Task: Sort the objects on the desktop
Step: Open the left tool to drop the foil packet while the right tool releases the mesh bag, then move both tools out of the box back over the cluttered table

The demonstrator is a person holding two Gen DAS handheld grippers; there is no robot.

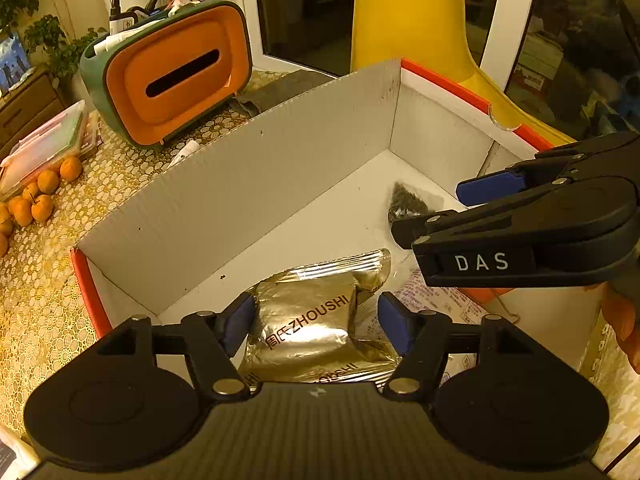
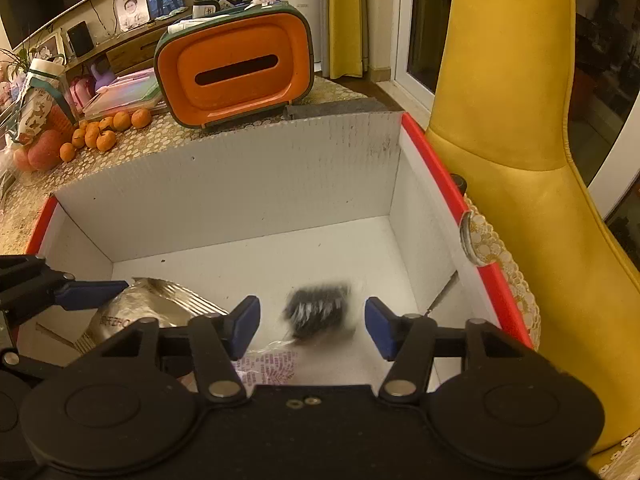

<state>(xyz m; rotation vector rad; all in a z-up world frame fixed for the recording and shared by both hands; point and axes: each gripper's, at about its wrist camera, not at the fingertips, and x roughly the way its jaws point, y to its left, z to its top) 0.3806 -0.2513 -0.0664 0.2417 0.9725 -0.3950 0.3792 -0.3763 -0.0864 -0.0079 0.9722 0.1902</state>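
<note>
Yellow chair [image 2: 520, 160], oranges [image 2: 104, 128]

Both cameras sit close above the white box [image 1: 240, 184], each looking down into it past its own blue fingertips at the bottom of the frame, and both share the box floor, the gold packet [image 1: 312, 320] and the orange case [image 2: 236, 72].

Two matching handheld grippers, all matte black plastic. Left gripper [image 1: 316, 322]: big round discs either side of the base, ribbed grip surface down the middle, angular linkage arms pinned with shiny silver rivets, blue rubbery pads [image 1: 394, 322] on the fingertips. Right gripper [image 2: 307, 327]: same build, same blue pads [image 2: 378, 326], plus two small screws in the centre of a smooth black body. White "DAS" lettering along its side, seen from the left camera. Fingertips of a hand [image 1: 624, 320] peeking in at the edge.
</note>
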